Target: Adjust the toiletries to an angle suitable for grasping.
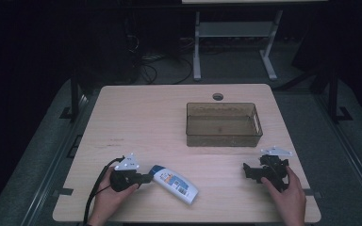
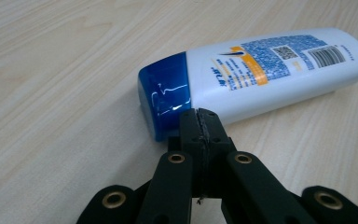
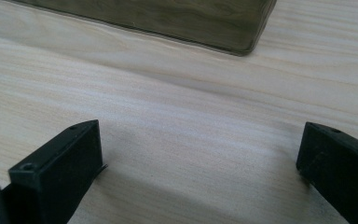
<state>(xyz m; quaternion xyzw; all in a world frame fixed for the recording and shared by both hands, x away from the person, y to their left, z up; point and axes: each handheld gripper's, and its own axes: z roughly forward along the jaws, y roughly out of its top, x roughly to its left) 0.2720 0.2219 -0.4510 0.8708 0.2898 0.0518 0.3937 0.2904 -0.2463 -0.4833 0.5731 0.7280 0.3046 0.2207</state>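
On a pale wooden bench (image 1: 136, 117) in a dark room, a shampoo bottle (image 1: 175, 184) lies flat near the front edge. The left tongs (image 1: 147, 178), pressed together, touch its blue cap (image 2: 164, 95); the right tongs (image 1: 249, 170) wait spread. Next, likely, spreading to grasp it for the bin (image 1: 223, 137).

A lab: dark-curtained surround, loose cables (image 1: 162, 63) on the floor (beside a white frame (image 1: 235, 40)), bare wooden worktop (image 1: 141, 117).
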